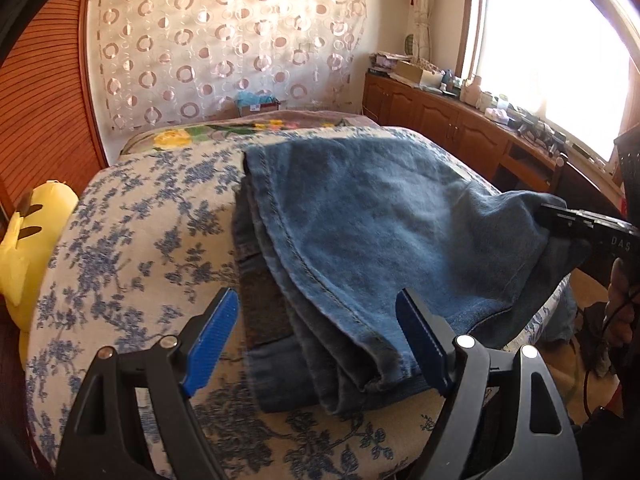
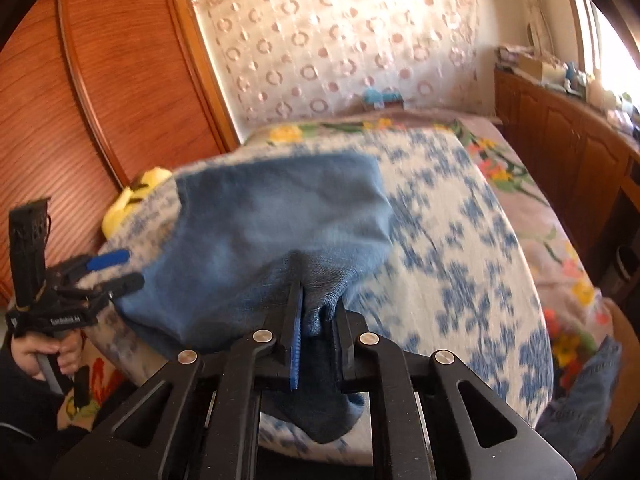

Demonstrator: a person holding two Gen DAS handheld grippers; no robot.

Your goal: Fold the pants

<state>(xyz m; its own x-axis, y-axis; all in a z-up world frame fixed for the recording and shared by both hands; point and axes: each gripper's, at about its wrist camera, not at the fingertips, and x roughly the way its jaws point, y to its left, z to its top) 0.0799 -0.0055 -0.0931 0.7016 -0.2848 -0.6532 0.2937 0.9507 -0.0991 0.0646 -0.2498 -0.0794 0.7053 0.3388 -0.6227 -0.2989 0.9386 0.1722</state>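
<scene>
Nearest in the right wrist view, the right gripper [image 2: 318, 336] is clamped narrow on a bunched corner of the jeans [image 2: 276, 236], a pinch of blue denim squeezed between its pads with a dark flap hanging below them. In the left wrist view the left gripper [image 1: 318, 344] stands wide and holds nothing; the near edge of the folded stack, seams and hem showing, lies between and just beyond its two blue pads [image 1: 210, 340].

The jeans rest on the bed [image 1: 132, 240], on its blue-flowered cover, already doubled into several layers. Their long axis seems to run from the near edge away toward the curtained wall [image 1: 224, 40]. The held corner sits on the stack's right side, lifted off the cover, so the right hand is the one that has the cloth; the left is close to the other near end but not touching it.

A yellow plush toy [image 1: 24, 248] lies at the bed's left edge.
</scene>
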